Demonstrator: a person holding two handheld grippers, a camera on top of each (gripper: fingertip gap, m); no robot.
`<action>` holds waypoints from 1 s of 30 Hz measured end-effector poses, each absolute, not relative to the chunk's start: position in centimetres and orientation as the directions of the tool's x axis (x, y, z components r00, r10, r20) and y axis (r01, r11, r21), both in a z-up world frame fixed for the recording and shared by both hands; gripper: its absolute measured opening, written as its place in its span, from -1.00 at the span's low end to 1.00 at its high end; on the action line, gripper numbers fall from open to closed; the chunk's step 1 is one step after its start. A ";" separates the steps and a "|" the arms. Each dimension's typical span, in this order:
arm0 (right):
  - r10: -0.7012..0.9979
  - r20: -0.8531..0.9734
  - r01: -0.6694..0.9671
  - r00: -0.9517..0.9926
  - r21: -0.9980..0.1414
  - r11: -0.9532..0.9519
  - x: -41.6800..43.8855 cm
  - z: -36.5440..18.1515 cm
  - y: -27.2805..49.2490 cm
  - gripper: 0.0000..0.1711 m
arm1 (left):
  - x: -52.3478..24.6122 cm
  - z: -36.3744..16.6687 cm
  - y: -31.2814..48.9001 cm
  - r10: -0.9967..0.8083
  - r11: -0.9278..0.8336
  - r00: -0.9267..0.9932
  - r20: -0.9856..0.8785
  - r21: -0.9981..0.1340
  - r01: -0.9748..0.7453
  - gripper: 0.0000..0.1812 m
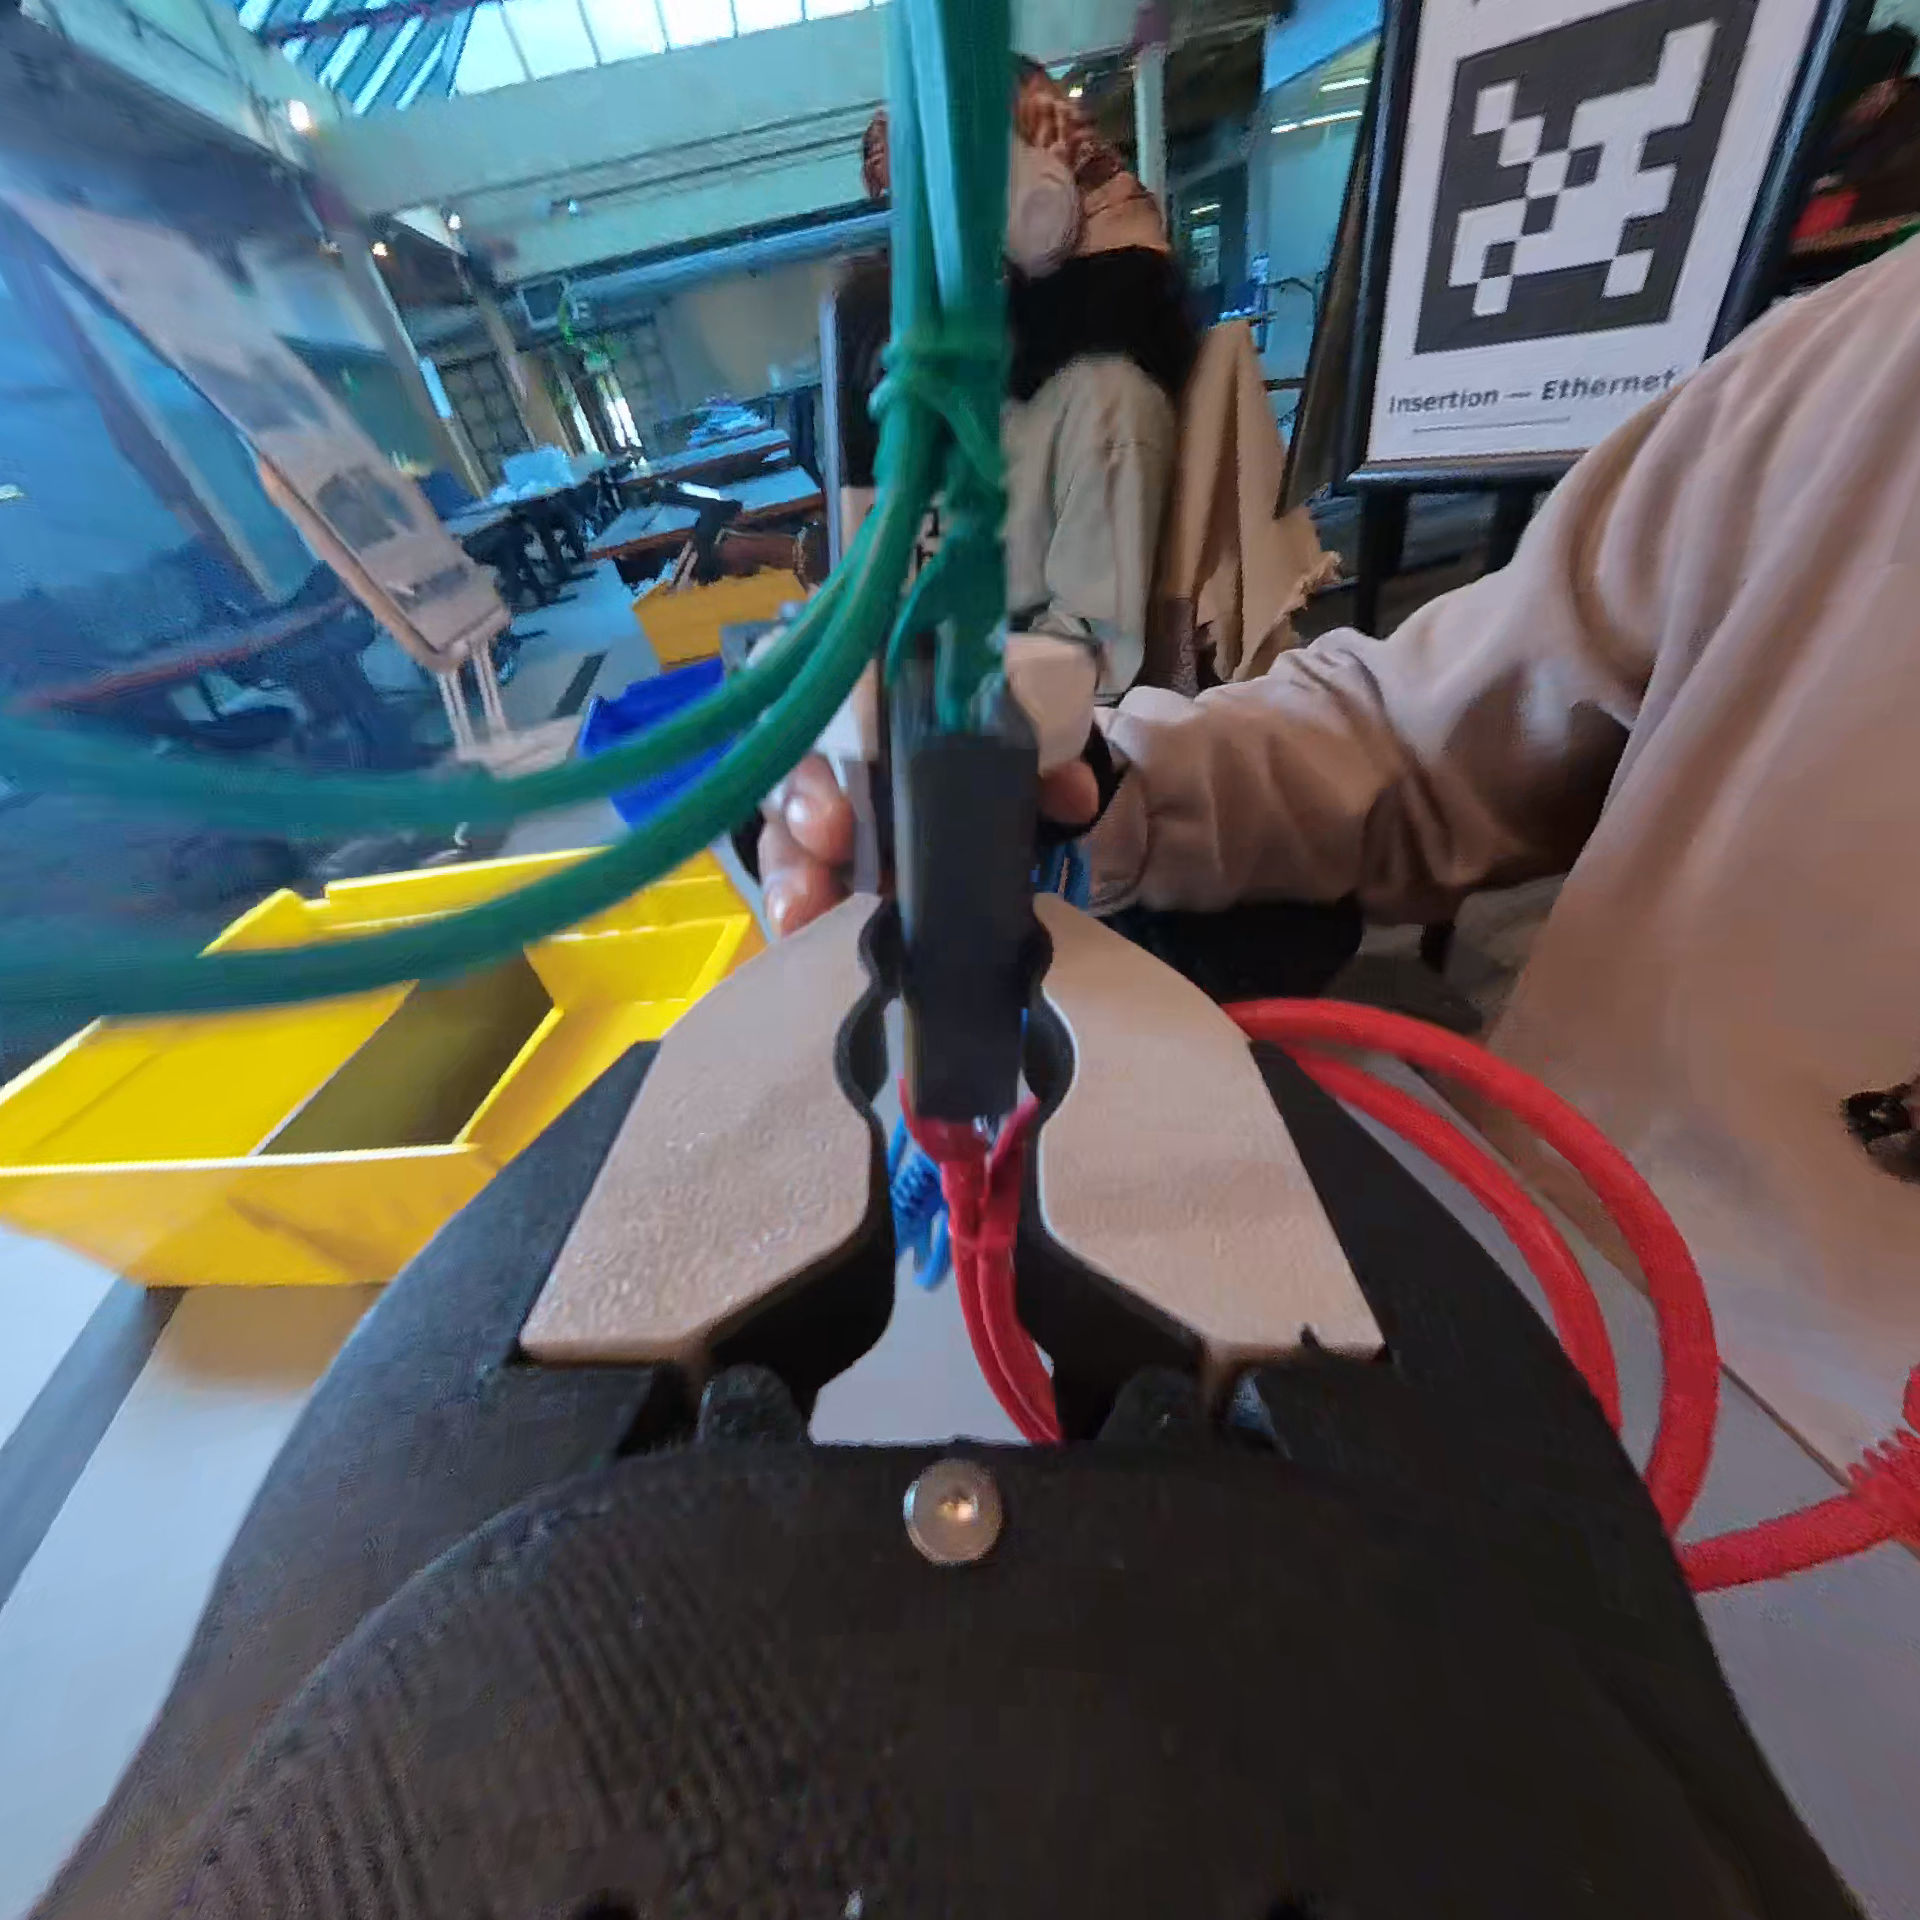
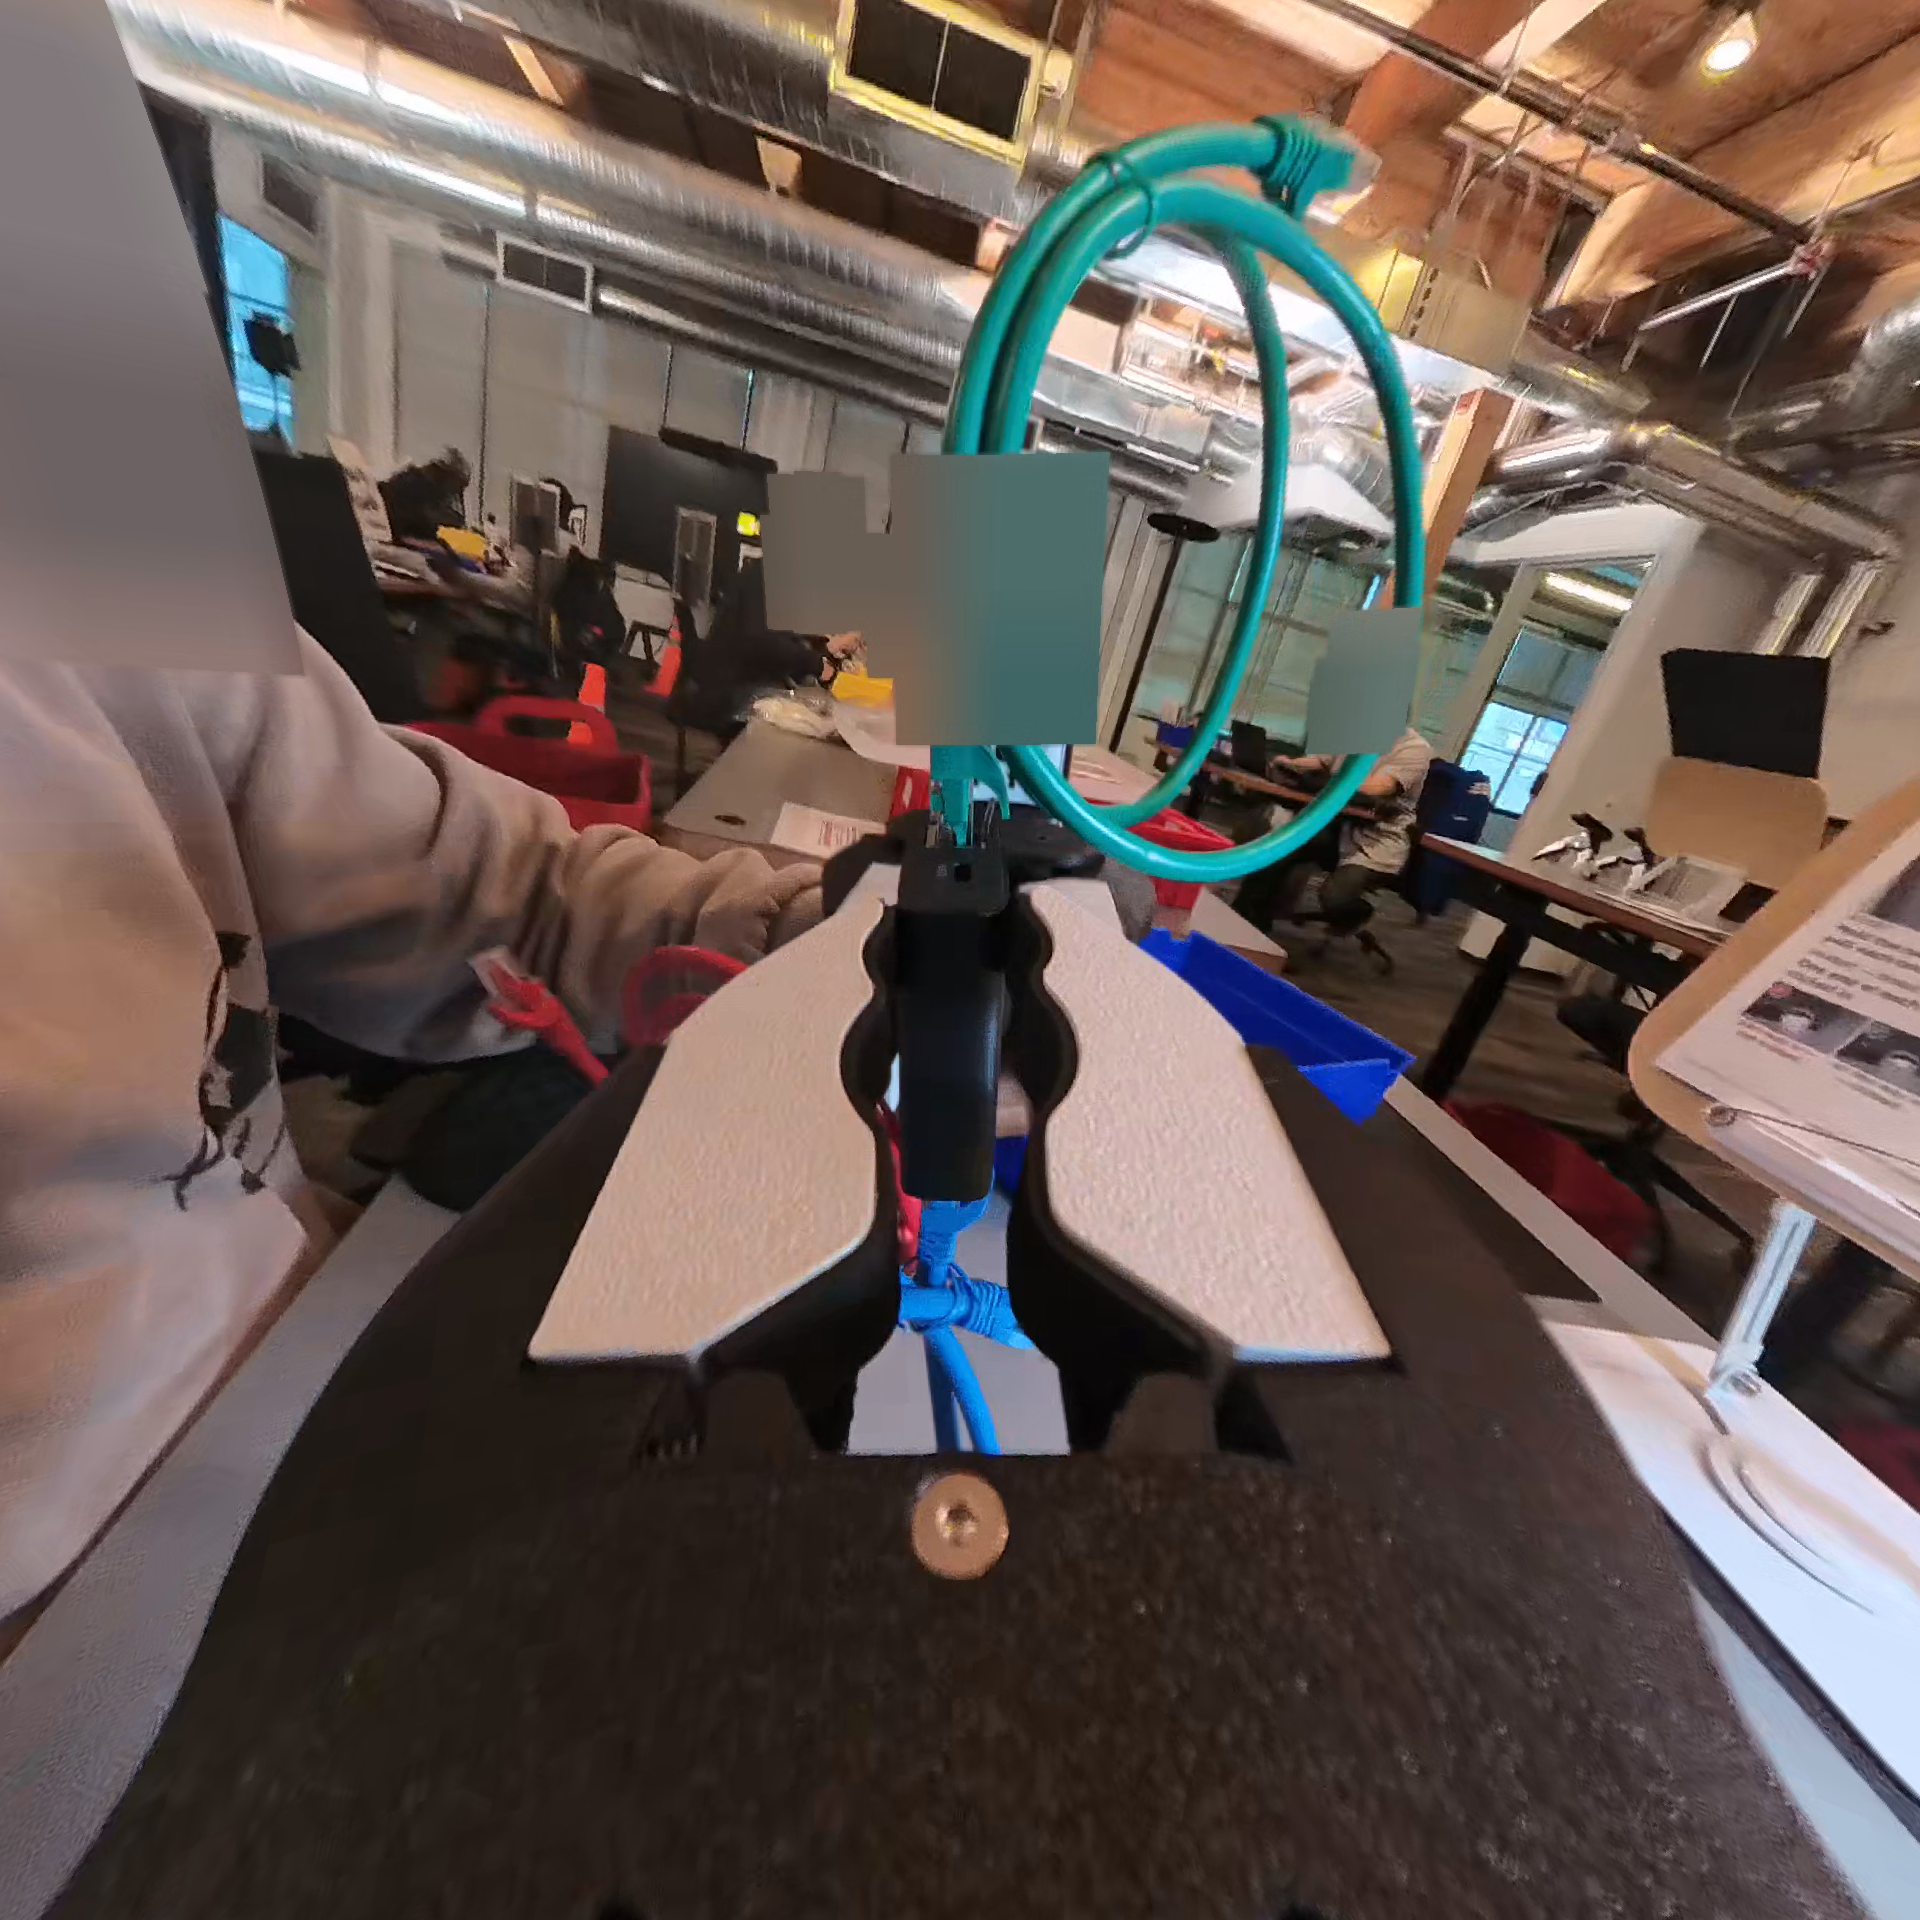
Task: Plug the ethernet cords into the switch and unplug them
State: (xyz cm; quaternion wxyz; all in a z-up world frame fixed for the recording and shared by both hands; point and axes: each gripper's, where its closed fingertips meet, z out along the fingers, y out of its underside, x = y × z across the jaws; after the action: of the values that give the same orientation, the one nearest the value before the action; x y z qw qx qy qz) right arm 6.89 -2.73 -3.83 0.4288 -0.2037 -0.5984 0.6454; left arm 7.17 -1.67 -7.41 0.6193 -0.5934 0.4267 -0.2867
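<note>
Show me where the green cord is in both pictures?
Left wrist view: the green cord comes down the middle from the top edge into the black switch, with loops sweeping off left.
Right wrist view: the green cord makes a ring at upper centre, above the switch.
Shared landmark: the black switch clamped between the fingers.

Matt black plastic switch (image 1: pixel 961 935) at frame centre, grainy pale pads (image 1: pixel 727 1164) on layered, rough black printed left gripper (image 1: pixel 958 997), shiny metal screw (image 1: pixel 953 1509) below, smooth rubbery green cord (image 1: pixel 582 821) at left, glossy yellow plastic bins (image 1: pixel 343 1091), soft beige cloth sleeve (image 1: pixel 1507 707) at right.
</note>
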 end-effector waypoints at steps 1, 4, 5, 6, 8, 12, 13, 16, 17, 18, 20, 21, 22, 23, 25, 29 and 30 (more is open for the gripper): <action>0.797 0.262 -0.293 -0.544 -0.950 0.112 6.6 -4.5 -2.7 -0.76 | 7.3 -7.7 -1.4 -0.844 0.145 0.488 -0.222 -0.971 -0.191 -0.77; 0.847 0.283 -0.205 -0.449 -0.956 0.211 5.6 -6.4 -0.2 -0.74 | 5.3 -9.6 0.8 -0.721 0.047 0.620 -0.309 -0.915 -0.401 -0.77; 0.873 0.304 -0.167 -0.381 -0.952 0.258 5.3 -6.9 1.2 -0.77 | 3.9 -10.0 1.5 -0.657 -0.015 0.672 -0.342 -0.885 -0.466 -0.76; 0.895 0.322 -0.143 -0.309 -0.946 0.290 5.2 -7.0 2.7 -0.78 | 2.1 -9.9 1.9 -0.579 -0.083 0.716 -0.390 -0.845 -0.528 -0.76; 0.909 0.358 -0.149 -0.213 -0.931 0.332 6.0 -5.7 4.5 -0.77 | -1.6 -9.1 2.1 -0.415 -0.211 0.743 -0.525 -0.739 -0.640 -0.76; 0.812 0.446 -0.167 -0.377 -0.895 0.414 8.1 -4.4 -0.3 -0.90 | -6.3 -10.3 1.4 -0.301 -0.459 0.594 -0.746 -0.433 -0.776 -0.76; 0.786 0.470 -0.135 -0.403 -0.879 0.456 7.6 -5.1 -1.7 -0.86 | -6.1 -11.4 1.5 -0.335 -0.476 0.577 -0.745 -0.395 -0.786 -0.76; 0.739 0.570 -0.057 -0.359 -0.804 0.592 4.8 -8.2 -3.2 -0.75 | -4.1 -14.4 1.7 -0.433 -0.476 0.575 -0.694 -0.365 -0.800 -0.76; 0.738 0.592 -0.029 -0.324 -0.785 0.618 3.9 -9.0 -2.7 -0.72 | -3.7 -15.1 1.6 -0.459 -0.479 0.573 -0.679 -0.354 -0.803 -0.76; 0.738 0.615 0.003 -0.278 -0.768 0.641 3.1 -9.7 -1.9 -0.72 | -3.3 -15.6 1.6 -0.479 -0.474 0.567 -0.670 -0.346 -0.810 -0.76; 0.716 0.657 0.087 -0.235 -0.720 0.689 2.2 -11.2 -0.2 -0.69 | -2.9 -16.0 1.6 -0.489 -0.465 0.558 -0.671 -0.340 -0.817 -0.76; 0.700 0.677 0.120 -0.230 -0.694 0.710 2.1 -11.9 0.5 -0.69 | -2.9 -16.0 1.6 -0.496 -0.458 0.554 -0.669 -0.340 -0.821 -0.76; 0.687 0.687 0.155 -0.237 -0.671 0.725 2.0 -12.7 1.0 -0.68 | -2.8 -16.1 1.6 -0.510 -0.444 0.549 -0.662 -0.344 -0.827 -0.76; 0.674 0.701 0.177 -0.231 -0.651 0.738 1.9 -13.2 1.4 -0.68 | -2.6 -16.2 1.5 -0.523 -0.433 0.555 -0.647 -0.359 -0.827 -0.76; 0.647 0.728 0.220 -0.228 -0.609 0.762 1.8 -14.1 2.0 -0.68 | -2.0 -16.5 1.2 -0.556 -0.409 0.556 -0.618 -0.379 -0.830 -0.77; 0.622 0.737 0.265 -0.265 -0.564 0.782 1.7 -15.3 2.2 -0.71 | -1.4 -16.9 0.9 -0.596 -0.352 0.528 -0.605 -0.393 -0.849 -0.77; 0.623 0.732 0.267 -0.274 -0.564 0.781 1.8 -15.5 2.1 -0.74 | -1.3 -17.1 0.8 -0.606 -0.336 0.518 -0.604 -0.395 -0.855 -0.77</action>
State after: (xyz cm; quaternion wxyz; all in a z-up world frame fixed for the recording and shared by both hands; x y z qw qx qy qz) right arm 1.82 2.15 -15.48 0.5306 -0.2851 -0.7804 0.1678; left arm -1.31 0.77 -17.07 0.3498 -0.7978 0.4576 0.1779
